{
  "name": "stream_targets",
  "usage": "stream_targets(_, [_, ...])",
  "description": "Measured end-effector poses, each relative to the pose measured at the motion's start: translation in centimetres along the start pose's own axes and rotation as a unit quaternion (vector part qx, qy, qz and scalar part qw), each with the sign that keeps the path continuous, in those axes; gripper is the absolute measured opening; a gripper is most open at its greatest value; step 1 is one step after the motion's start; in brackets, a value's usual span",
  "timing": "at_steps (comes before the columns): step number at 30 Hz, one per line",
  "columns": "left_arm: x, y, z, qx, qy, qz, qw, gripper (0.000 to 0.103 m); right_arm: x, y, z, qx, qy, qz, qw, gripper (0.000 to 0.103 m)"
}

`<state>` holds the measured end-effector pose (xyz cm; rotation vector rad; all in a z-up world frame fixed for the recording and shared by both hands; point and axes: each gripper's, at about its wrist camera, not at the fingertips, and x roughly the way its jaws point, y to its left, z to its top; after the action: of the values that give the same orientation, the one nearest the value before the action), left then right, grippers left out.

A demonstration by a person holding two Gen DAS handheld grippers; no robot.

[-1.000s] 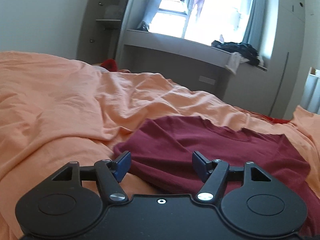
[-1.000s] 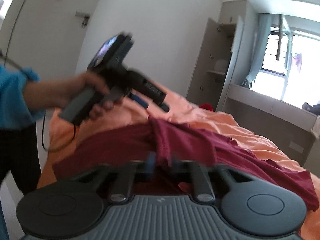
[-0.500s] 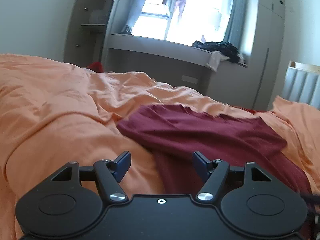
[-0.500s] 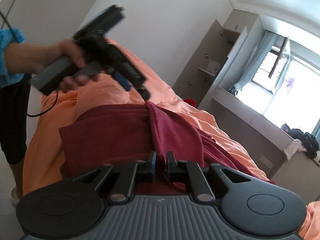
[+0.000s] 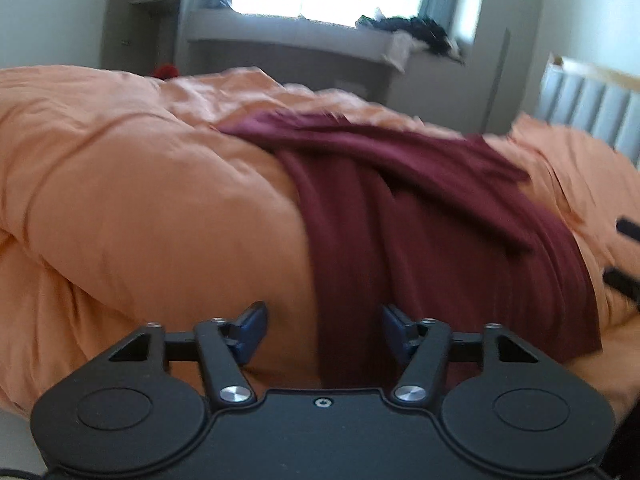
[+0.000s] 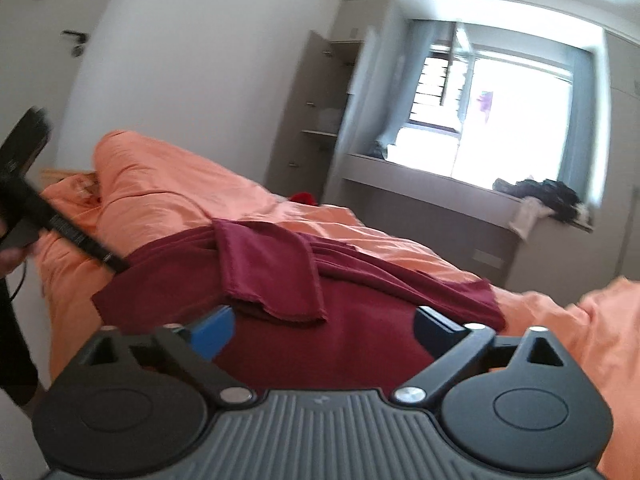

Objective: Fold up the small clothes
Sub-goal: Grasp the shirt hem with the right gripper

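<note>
released sleeve now folded across maroon shirt (image 6: 360,320), long axis toward window (image 6: 500,120)

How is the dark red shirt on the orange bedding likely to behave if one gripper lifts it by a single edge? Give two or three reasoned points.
The dark red shirt probably droops: its folded-over sleeve lies limp and creased. It looks thin, so likely light. Pushed, it may bunch, since the orange bedding beneath is soft and rumpled.

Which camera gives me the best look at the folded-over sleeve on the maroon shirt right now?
The right wrist view: the folded sleeve lies flat across the maroon shirt, its hemmed edge clear, just beyond the opening right gripper. The left wrist view is blurred; it shows the shirt edge-on between the closing left gripper's fingers, sleeve only as folds.
</note>
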<state>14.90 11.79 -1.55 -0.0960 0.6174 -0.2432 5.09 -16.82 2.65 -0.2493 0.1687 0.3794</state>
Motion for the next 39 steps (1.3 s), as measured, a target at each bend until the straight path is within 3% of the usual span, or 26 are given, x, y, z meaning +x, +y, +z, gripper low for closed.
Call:
stream_targets(3, [1.0, 0.2, -0.2, -0.024, 0.029, -0.011, 0.9992, 0.037, -1.0, -0.8, -0.8, 0.018, 0.01, -0.018, 1.0, 0.102])
stream_targets(5, [1.1, 0.6, -0.1, -0.042, 0.04, -0.025, 0.998, 0.013, -1.7, -1.0, -1.3, 0.03, 0.013, -0.033, 0.999, 0.103])
stream_targets(7, [0.7, 0.8, 0.3, -0.049, 0.044, -0.016, 0.9977, 0.004, -2.3, -1.4, -1.6, 0.046, 0.017, -0.041, 0.998, 0.103])
stream_targets(13, [-4.7, 0.3, 2.0, -0.013, -0.045, 0.071, 0.9963, 0.002, -3.6, -1.7, -2.7, 0.049, 0.032, -0.058, 0.997, 0.103])
stream_targets(17, [-4.9, 1.4, 2.4, -0.007, -0.023, 0.086, 0.996, 0.002, -3.0, -0.8, -3.2, 0.023, 0.068, -0.045, 0.996, 0.103])
stream_targets(21, [-4.0, 1.1, 1.6, -0.011, -0.01, 0.082, 0.9966, 0.003, -1.0, 1.3, -4.0, -0.05, 0.13, -0.032, 0.99, 0.103])
stream_targets(24, [-3.9, 0.5, 1.8, 0.004, -0.012, 0.089, 0.996, 0.003, 0.8, 3.4, -5.2, -0.135, 0.177, -0.031, 0.975, 0.103])
stream_targets(27, [-4.3, 0.3, 1.6, 0.009, -0.016, 0.085, 0.9962, 0.004, 2.3, 5.4, -7.1, -0.236, 0.213, -0.051, 0.947, 0.103])
stream_targets(30, [-4.6, 0.0, 1.6, 0.008, -0.013, 0.08, 0.9967, 0.01, 3.2, 6.7, -8.6, -0.312, 0.217, -0.086, 0.921, 0.102])
stream_targets(33, [-4.6, -0.1, 1.7, 0.009, -0.011, 0.079, 0.9968, 0.027, 3.4, 7.7, -9.1, -0.367, 0.196, -0.12, 0.901, 0.102])
stream_targets(35, [-4.8, -0.3, 1.6, 0.013, -0.011, 0.078, 0.9968, 0.054, 3.3, 8.1, -9.3, -0.384, 0.19, -0.127, 0.894, 0.102])
stream_targets(36, [-5.0, -0.6, 1.4, 0.017, -0.016, 0.082, 0.9964, 0.06, 3.3, 8.2, -9.4, -0.387, 0.189, -0.126, 0.894, 0.1])
stream_targets(38, [-5.4, -1.2, 1.1, 0.031, -0.03, 0.09, 0.995, 0.078, 3.2, 8.4, -9.5, -0.395, 0.189, -0.121, 0.891, 0.088])
stream_targets(39, [-5.7, -1.6, 0.9, 0.044, -0.038, 0.094, 0.9939, 0.082, 3.0, 8.7, -9.5, -0.403, 0.188, -0.123, 0.887, 0.075])
